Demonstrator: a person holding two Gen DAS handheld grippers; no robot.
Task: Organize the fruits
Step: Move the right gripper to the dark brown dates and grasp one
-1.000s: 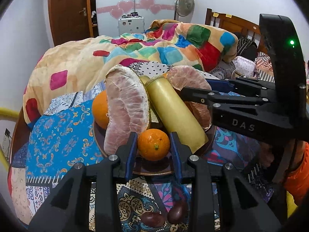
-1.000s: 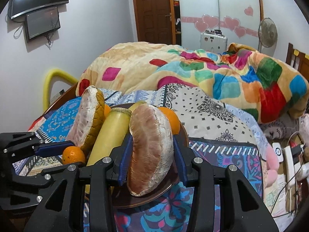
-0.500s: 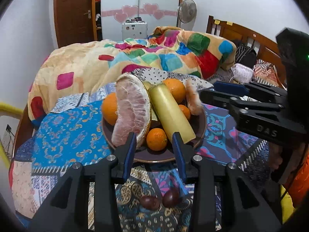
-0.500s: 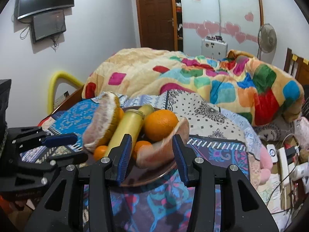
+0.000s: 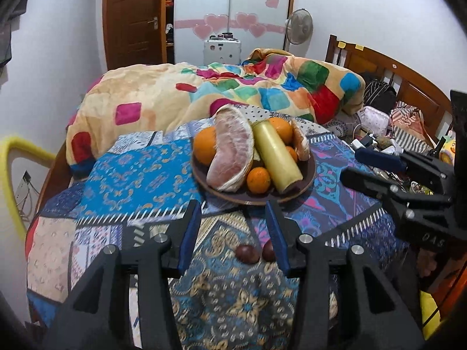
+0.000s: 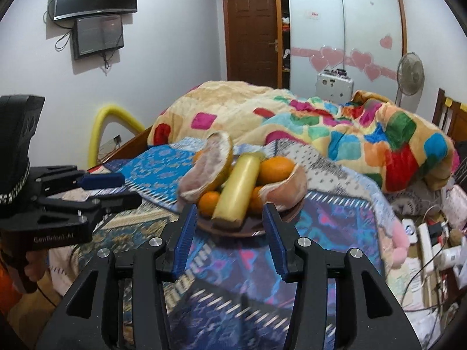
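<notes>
A dark brown plate [image 5: 309,175] [image 6: 254,230] sits on the patterned bedspread. It holds a large peeled pomelo half [image 5: 232,151] [image 6: 207,172], a second pomelo piece [image 5: 300,143] [image 6: 284,183], a long yellow fruit [image 5: 275,156] [image 6: 238,186] and several oranges [image 5: 258,179]. Two dark purple fruits [image 5: 247,253] lie on the cloth between my left gripper's fingers. My left gripper [image 5: 233,233] is open and empty, in front of the plate. My right gripper [image 6: 229,236] is open and empty, also short of the plate.
A colourful patchwork duvet [image 5: 233,93] is heaped behind the plate. A wooden headboard [image 5: 394,73] and clutter with cables [image 6: 432,233] lie to the right. A yellow padded rail [image 6: 102,128] stands at the left. A door [image 6: 251,29] and wardrobe are behind.
Both grippers have pulled back from the plate. The left let go of the small orange; the right let go of the pomelo piece, which now lies on the plate's right side.
</notes>
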